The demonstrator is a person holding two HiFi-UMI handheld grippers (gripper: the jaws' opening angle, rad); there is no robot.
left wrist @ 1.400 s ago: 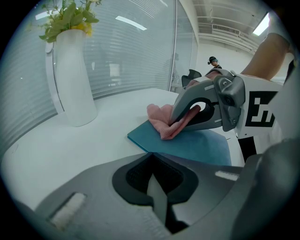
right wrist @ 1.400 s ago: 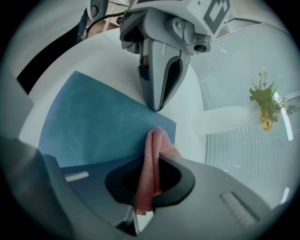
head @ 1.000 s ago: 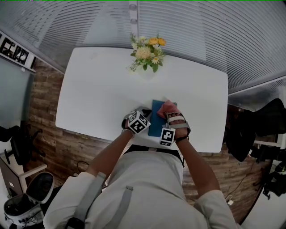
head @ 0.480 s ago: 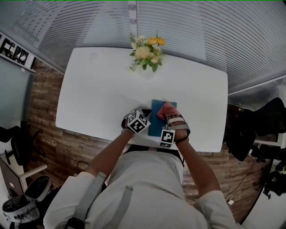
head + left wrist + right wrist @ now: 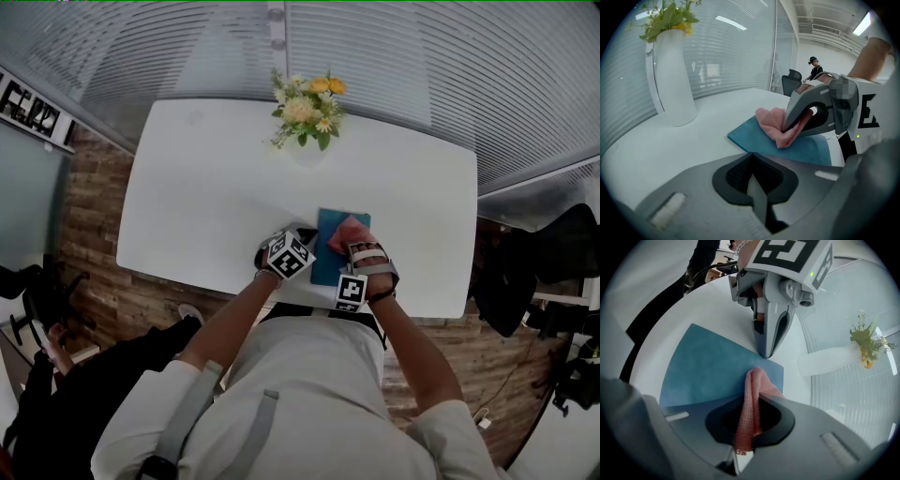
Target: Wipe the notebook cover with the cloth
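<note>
The flat blue notebook (image 5: 326, 255) lies on the smooth white tabletop (image 5: 206, 187), near its front edge. The right tongs (image 5: 740, 446) are clamped on a soft, bumpy pink cloth (image 5: 750, 404) that rests bunched up on the cover. The left tongs (image 5: 757, 192) are pressed together with nothing inside, their pointy tip at the notebook's edge. A tall white vase (image 5: 675, 79) stands well apart.

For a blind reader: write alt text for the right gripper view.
The right hand-held gripper is shut on a pink cloth resting on a blue notebook. The left hand-held gripper, shut, points down at the notebook's far edge.
</note>
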